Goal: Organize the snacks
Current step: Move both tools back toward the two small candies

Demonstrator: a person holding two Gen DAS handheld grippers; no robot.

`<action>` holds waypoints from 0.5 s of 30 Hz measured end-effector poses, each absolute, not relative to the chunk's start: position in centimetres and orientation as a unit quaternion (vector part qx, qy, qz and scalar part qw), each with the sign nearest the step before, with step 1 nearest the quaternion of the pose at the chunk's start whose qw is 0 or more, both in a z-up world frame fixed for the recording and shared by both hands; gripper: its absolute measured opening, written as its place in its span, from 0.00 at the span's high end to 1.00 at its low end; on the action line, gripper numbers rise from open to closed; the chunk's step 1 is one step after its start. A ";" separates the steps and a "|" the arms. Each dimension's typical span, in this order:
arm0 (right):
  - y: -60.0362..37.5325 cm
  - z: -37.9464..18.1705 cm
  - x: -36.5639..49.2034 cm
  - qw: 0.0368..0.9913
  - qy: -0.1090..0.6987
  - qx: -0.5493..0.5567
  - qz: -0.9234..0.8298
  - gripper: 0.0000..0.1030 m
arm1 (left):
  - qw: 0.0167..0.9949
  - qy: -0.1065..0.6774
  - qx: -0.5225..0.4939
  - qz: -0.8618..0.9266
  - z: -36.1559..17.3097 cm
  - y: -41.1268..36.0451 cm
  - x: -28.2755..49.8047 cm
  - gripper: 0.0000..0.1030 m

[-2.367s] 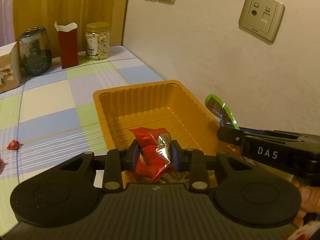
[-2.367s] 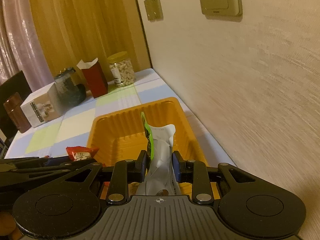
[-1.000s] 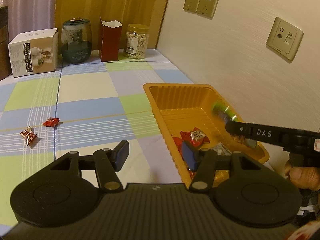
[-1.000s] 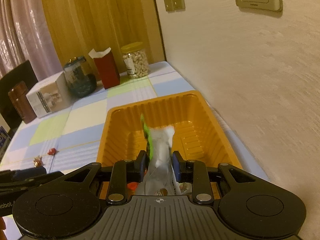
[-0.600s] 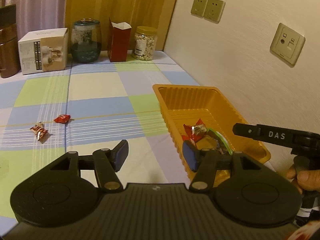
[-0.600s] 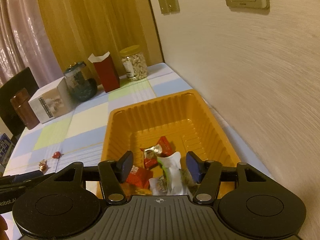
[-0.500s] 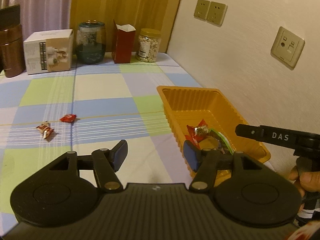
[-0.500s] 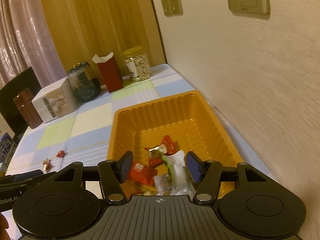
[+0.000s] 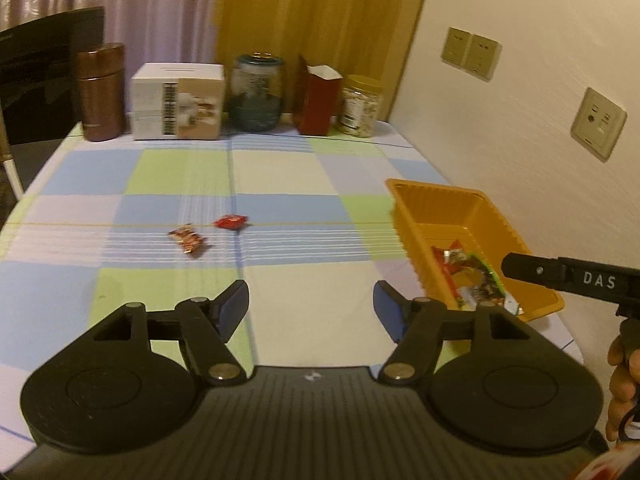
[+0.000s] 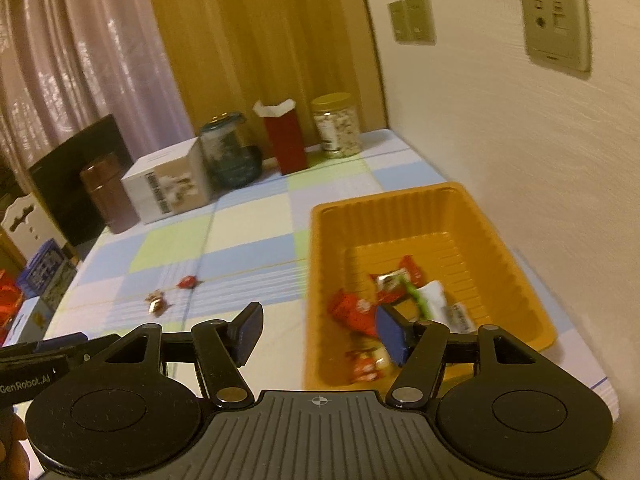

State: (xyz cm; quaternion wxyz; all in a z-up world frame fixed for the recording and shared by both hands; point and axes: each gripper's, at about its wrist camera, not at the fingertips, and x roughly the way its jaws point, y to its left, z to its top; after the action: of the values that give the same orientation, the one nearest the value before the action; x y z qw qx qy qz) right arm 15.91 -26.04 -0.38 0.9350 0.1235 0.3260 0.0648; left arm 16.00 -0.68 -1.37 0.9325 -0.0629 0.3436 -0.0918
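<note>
An orange tray [image 9: 436, 200] [image 10: 432, 208] sits at the table's right side by the wall and holds several wrapped snacks, among them red packets [image 10: 354, 308] and a green-and-white packet [image 10: 430, 300] [image 9: 486, 276]. Two loose snacks lie on the checked cloth: a red one [image 9: 230, 222] [image 10: 187, 282] and a red-brown one [image 9: 187, 239] [image 10: 156, 300]. My left gripper [image 9: 310, 306] is open and empty above the table's near middle. My right gripper [image 10: 316, 332] is open and empty, its right finger over the tray's near left part.
Along the back edge stand a brown canister [image 9: 100, 92], a white box [image 9: 178, 100], a dark glass jar [image 9: 258, 96], a red carton [image 9: 318, 100] and a nut jar [image 9: 360, 106]. The wall [image 9: 520, 140] runs along the right. A chair stands at the left.
Both grippers let go of their packets into the tray and opened. Both have since pulled back and turned left, so more of the table and the two loose snacks shows.
</note>
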 end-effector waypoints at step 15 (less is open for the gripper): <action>-19.4 -0.8 14.5 0.929 0.340 0.093 0.115 0.37 | 0.937 0.339 -0.075 -0.034 -1.3 6.2 13.5 0.33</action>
State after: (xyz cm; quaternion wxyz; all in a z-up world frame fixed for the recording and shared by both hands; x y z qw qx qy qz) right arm 14.46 -19.43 -0.82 0.9286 0.0934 0.3401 0.1153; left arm 13.46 6.17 -1.29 0.9370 -0.0750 0.3394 -0.0341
